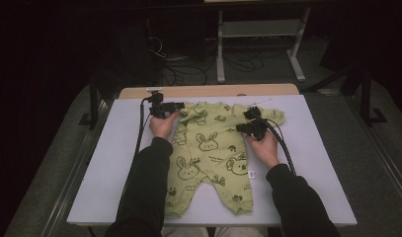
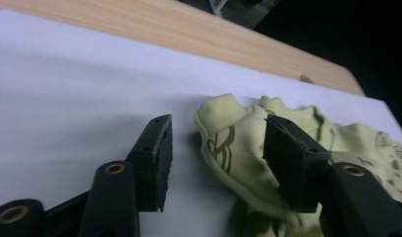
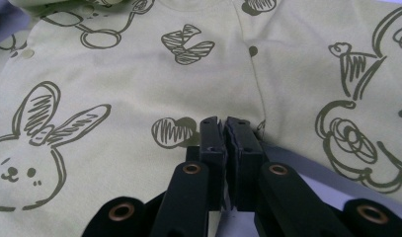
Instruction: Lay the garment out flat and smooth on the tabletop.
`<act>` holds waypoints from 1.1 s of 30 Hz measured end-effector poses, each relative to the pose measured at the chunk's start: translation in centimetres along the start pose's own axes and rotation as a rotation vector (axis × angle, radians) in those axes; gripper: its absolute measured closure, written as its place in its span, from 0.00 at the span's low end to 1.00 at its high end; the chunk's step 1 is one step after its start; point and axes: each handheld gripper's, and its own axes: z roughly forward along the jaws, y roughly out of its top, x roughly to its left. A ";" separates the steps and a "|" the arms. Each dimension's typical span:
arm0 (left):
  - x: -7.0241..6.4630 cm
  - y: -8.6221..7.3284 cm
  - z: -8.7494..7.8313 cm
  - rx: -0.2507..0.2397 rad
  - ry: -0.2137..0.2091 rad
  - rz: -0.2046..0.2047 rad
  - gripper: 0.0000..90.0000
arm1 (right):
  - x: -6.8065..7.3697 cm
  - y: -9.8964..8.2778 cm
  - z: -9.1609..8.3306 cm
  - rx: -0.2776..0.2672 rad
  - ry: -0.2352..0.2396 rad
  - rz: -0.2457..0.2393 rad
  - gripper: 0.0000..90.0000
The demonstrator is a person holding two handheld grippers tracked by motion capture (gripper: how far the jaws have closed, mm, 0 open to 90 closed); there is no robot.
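Observation:
A light green baby romper (image 1: 208,153) printed with dark rabbits and bears lies flat, neck away from me, on a white board (image 1: 312,148). My left gripper (image 1: 178,106) is at its left shoulder. In the left gripper view that gripper (image 2: 218,123) is open, and the bunched sleeve end (image 2: 228,143) lies between its jaws, close to the right one. My right gripper (image 1: 240,128) rests at the romper's right underarm. Its jaws (image 3: 223,121) are shut, their tips meeting the fabric's edge (image 3: 139,74); I cannot tell whether any cloth is pinched.
The white board lies on a wooden table whose far edge (image 1: 208,91) shows behind the romper. Bare board (image 2: 80,84) lies left of the sleeve. Beyond the table are cables on the floor and a white frame (image 1: 260,29).

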 end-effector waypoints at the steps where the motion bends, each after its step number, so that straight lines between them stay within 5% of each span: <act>1: -0.2 0.1 0.2 0.005 0.000 0.008 0.57 | 0.0 0.0 0.0 0.001 0.000 -0.001 0.95; 6: -1.4 0.3 0.0 -0.003 0.010 0.090 0.89 | -0.1 -0.1 0.1 0.002 0.001 -0.002 0.95; 13: -2.9 0.9 -2.3 -0.099 -0.013 0.208 0.91 | 0.0 -0.1 0.1 0.006 -0.007 -0.009 0.95; 17: -3.2 1.4 -4.3 -0.183 0.025 0.260 0.91 | 0.0 -0.2 0.1 0.009 -0.009 -0.011 0.95; 25: -0.7 1.6 -8.0 -0.303 0.131 0.261 0.91 | -0.1 -0.2 0.2 0.014 -0.008 -0.011 0.95; 29: 0.9 1.1 -9.0 -0.346 0.162 0.231 0.91 | -0.1 -0.2 0.3 0.014 -0.010 -0.010 0.95; 33: 1.9 0.2 -9.1 -0.376 0.237 0.193 0.90 | -0.1 -0.2 0.3 0.011 -0.009 -0.008 0.95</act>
